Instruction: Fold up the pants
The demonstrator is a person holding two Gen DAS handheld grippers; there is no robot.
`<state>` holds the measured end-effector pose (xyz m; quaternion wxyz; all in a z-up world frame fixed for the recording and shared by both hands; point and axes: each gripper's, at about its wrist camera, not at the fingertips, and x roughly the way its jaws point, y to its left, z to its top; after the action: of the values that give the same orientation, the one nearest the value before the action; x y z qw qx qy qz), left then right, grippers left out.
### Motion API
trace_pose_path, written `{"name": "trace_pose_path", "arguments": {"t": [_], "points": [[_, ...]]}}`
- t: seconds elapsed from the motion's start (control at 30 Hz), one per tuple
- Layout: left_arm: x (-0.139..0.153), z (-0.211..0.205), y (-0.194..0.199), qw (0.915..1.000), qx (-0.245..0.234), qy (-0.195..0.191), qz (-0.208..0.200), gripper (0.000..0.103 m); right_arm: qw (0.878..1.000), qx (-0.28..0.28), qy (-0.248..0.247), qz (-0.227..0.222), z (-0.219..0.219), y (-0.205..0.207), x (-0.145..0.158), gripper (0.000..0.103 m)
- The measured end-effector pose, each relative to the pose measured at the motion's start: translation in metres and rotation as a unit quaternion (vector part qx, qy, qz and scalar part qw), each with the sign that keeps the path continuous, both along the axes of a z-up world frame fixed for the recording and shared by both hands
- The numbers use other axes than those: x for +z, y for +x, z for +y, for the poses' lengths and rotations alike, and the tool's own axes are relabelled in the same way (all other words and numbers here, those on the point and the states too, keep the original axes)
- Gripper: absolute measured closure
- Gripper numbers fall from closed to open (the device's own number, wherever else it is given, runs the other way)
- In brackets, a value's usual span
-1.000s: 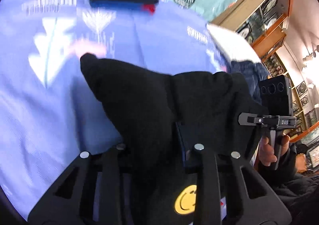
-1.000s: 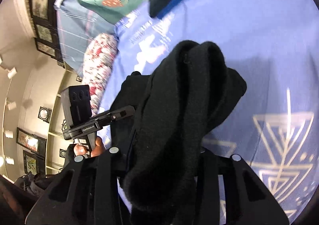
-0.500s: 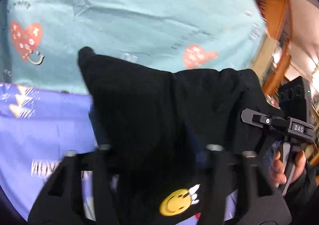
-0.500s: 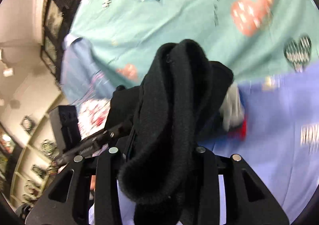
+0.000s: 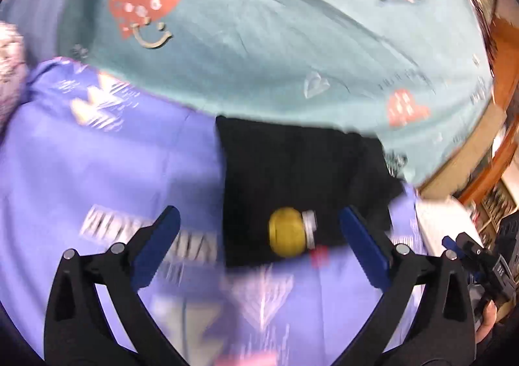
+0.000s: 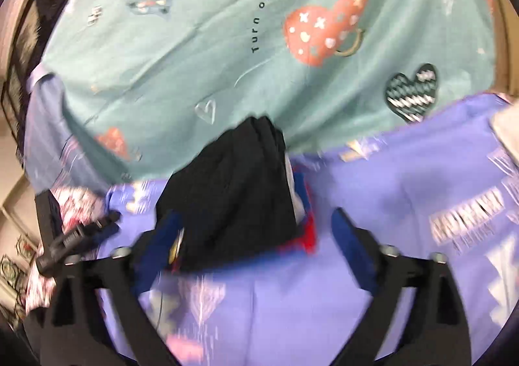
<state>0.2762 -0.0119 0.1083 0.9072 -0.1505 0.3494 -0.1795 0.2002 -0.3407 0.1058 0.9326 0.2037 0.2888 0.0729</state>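
Observation:
The folded black pants (image 5: 298,177) lie on the purple sheet (image 5: 97,171), with a yellow smiley patch (image 5: 287,231) on top. They rest on a folded garment with red and blue edges (image 6: 306,223). My left gripper (image 5: 258,236) is open and empty, its blue pads on either side of the pants' near edge. In the right wrist view the pants (image 6: 233,197) lie just ahead. My right gripper (image 6: 254,236) is open and empty, just short of them.
A teal blanket (image 5: 292,25) with heart prints lies behind the pants. A floral pillow (image 6: 74,213) is at the left. Wooden shelves (image 5: 496,152) stand at the right. The right hand-held gripper (image 5: 486,272) shows at the left wrist view's right edge.
Both grippers were shut on the black pants and carried them forward. Now both are open and the pants lie on the stack at the teal blanket's edge.

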Motion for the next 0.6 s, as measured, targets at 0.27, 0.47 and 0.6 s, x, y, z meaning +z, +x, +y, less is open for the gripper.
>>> {"name": "trace_pose_path", "arguments": {"t": [0.27, 0.47, 0.6], "points": [[-0.059, -0.014, -0.205, 0.993, -0.012, 0.107, -0.05, 0.002, 0.996, 0.028, -0.087, -0.004, 0.038, -0.188, -0.075, 0.001], [-0.078, -0.024, -0.288, 0.975, 0.014, 0.187, -0.12, 0.002, 0.988, -0.034, -0.145, -0.041, 0.057, -0.247, -0.1, 0.001], [-0.081, -0.018, -0.297, 0.9734, 0.016, 0.189, -0.129, 0.002, 0.981, -0.049, -0.173, -0.068, 0.062, -0.265, -0.101, 0.001]]}}
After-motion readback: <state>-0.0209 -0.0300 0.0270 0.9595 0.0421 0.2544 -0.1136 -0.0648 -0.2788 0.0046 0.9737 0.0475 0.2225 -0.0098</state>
